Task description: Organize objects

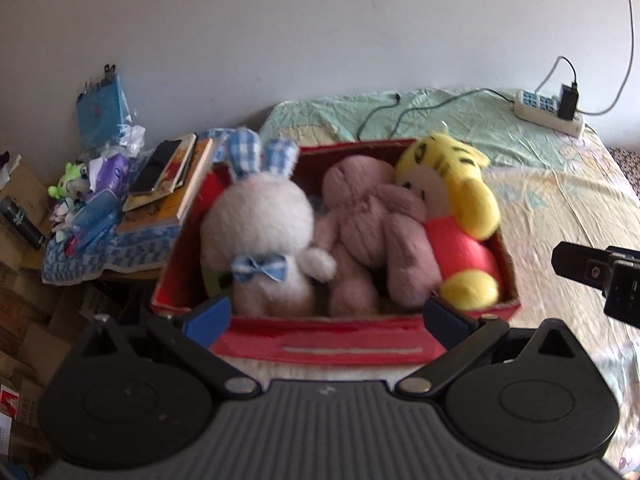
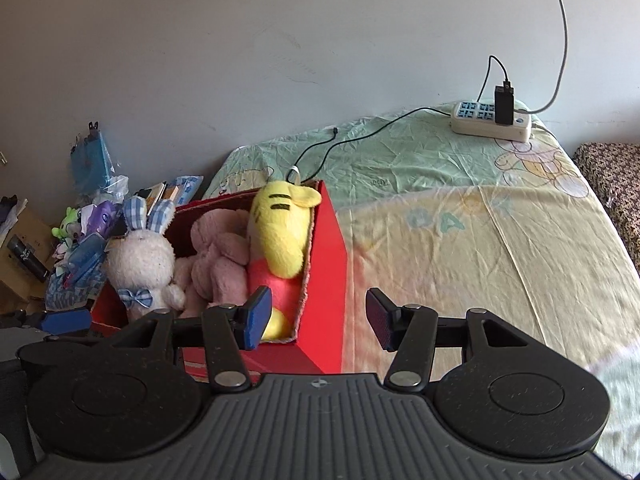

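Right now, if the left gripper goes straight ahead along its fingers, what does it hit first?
Likely the near wall of the red box, which spans the gap between the open left gripper fingers. Just beyond sit the white bunny and pink plush. Depth is unclear; angled higher, it might clear the wall and meet the plush first.

Both wrist views face one red box [image 1: 320, 348] closely.
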`<state>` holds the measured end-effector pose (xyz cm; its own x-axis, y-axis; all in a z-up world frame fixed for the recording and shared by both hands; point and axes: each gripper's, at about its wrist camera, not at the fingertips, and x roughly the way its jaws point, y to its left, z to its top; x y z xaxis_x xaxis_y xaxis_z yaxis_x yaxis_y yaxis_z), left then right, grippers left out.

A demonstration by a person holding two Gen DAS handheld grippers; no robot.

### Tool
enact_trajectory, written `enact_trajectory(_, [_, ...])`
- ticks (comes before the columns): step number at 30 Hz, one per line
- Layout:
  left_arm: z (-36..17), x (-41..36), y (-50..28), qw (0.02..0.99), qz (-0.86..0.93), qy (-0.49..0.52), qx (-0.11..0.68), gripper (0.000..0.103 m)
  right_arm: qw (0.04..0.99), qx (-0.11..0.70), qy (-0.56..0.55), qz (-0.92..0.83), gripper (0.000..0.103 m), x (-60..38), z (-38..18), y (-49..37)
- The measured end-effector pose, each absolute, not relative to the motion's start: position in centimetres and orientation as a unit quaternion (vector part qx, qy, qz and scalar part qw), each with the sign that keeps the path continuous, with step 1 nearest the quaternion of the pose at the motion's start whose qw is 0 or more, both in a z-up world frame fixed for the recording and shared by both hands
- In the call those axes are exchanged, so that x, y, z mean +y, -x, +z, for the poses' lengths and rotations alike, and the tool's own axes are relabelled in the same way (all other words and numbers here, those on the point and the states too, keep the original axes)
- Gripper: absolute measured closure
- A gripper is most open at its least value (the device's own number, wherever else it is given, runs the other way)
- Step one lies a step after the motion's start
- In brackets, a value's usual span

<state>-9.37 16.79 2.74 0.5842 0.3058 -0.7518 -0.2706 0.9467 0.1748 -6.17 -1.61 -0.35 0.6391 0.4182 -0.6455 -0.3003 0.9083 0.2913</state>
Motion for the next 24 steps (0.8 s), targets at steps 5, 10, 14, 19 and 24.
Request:
enact_trajectory(5, [3.6, 19.3, 8.6, 0.894, 0.165, -0.017, 0.416, 0.000, 0.903, 0.377, -0.071, 0.193, 0.047, 0.7, 0.2, 5.5])
enact_trajectory(10, [3.6, 21.6, 7.8, 0.895, 0.158, -0.010, 0.417, 0.000, 0.907, 0.380, -0.055, 0.173, 0.040, 2.8, 0.5, 5.1])
enact_trajectory(14, [3.3, 22.9, 7.2, 0.895, 0.152, -0.014, 0.420, 0.000, 0.909, 0.383, -0.052, 0.156, 0.032, 4.1, 0.6, 4.8])
enact_trajectory(19, [3.0, 24.1, 6.7, 0.895, 0.140, -0.016, 0.424, 0.000, 0.911, 0.383, -0.056, 0.140, 0.025, 5.4, 0.5, 4.7])
enact_trajectory(24, [2.5, 25.3, 6.2, 0.894, 0.127, -0.017, 0.429, 0.000, 0.916, 0.379, -0.050, 0.120, 0.020, 6.6, 0.5, 4.8])
